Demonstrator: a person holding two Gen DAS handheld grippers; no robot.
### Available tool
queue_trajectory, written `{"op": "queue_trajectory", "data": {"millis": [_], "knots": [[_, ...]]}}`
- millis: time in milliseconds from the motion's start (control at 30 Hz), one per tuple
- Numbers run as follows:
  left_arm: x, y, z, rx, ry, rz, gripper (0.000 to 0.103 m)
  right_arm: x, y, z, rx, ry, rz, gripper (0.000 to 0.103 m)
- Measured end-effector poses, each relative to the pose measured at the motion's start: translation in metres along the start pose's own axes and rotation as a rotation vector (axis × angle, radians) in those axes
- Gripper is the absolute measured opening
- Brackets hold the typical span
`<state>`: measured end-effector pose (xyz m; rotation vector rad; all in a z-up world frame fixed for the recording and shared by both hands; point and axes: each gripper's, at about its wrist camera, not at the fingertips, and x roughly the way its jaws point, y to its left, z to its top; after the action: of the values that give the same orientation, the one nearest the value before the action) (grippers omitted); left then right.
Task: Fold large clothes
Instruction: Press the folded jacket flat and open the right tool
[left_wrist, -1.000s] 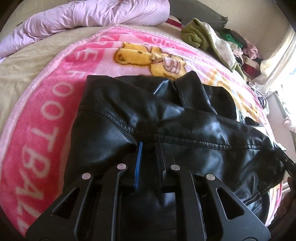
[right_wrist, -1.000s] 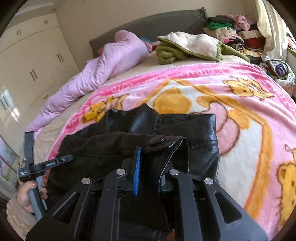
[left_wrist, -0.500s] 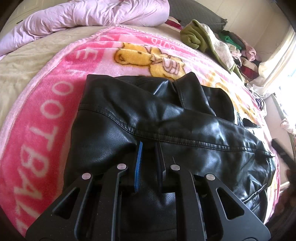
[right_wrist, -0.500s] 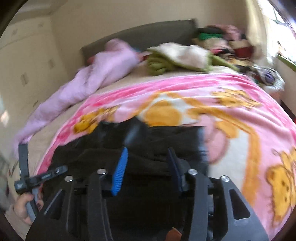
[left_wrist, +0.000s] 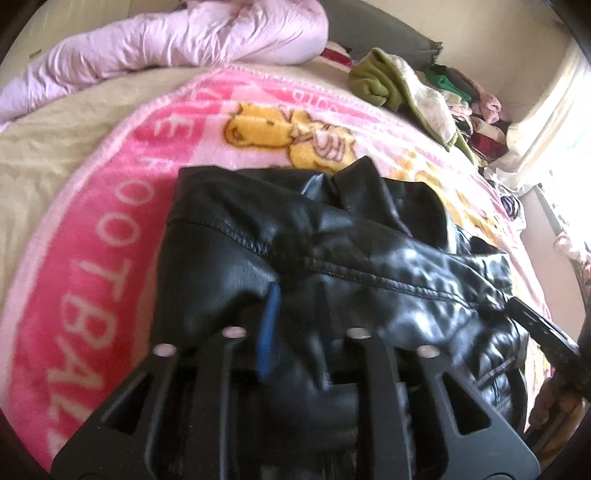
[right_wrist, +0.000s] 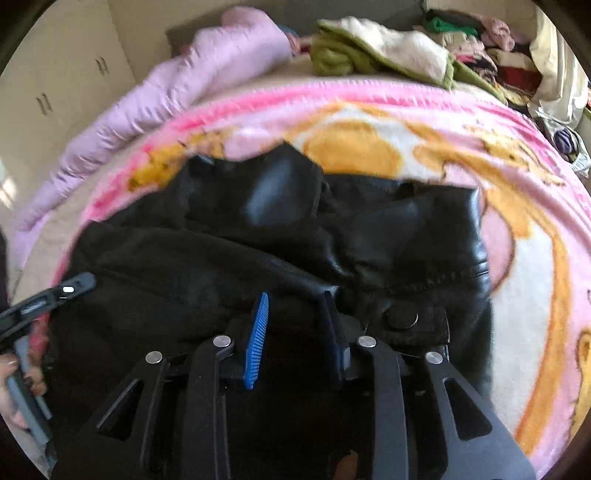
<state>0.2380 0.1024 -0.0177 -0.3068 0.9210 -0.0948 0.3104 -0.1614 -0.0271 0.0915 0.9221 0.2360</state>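
Pink blanket (left_wrist: 122, 206) lettering "OOTBAL" beside black leather jacket (left_wrist: 332, 236).

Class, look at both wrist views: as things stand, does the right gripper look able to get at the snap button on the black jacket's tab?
Probably yes. The right gripper is open and low over the black jacket, the snap button lies uncovered just right of it, and nothing sits between them.

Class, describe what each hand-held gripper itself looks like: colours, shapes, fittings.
Each hand-held gripper, left and right, is a matte black frame with triangular cut-outs and round silver rivets. One finger of each bears a ribbed blue pad; the other finger looks dark. No cables show.
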Motion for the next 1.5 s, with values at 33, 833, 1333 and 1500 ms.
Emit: {"op": "queue_trajectory", "data": {"millis": [33,833,1333,1500], "knots": [[-0.004,-0.002,-0.002,0.010,0.003,-0.004,0.028,-0.014,0.002,-0.002,-0.005,-0.030,0.026,0.030],[-0.016,-0.027,-0.045,0.139,0.073,0.029,0.035,-0.027,0.021,-0.057,-0.038,0.040,0.043,0.048],[-0.056,-0.026,-0.040,0.078,-0.001,0.049,0.094,-0.072,0.017,-0.060,0.006,-0.061,0.081,0.089],[-0.069,-0.032,-0.040,0.090,-0.016,0.058,0.094,-0.088,0.014,-0.062,0.007,-0.092,0.072,0.096]]}}
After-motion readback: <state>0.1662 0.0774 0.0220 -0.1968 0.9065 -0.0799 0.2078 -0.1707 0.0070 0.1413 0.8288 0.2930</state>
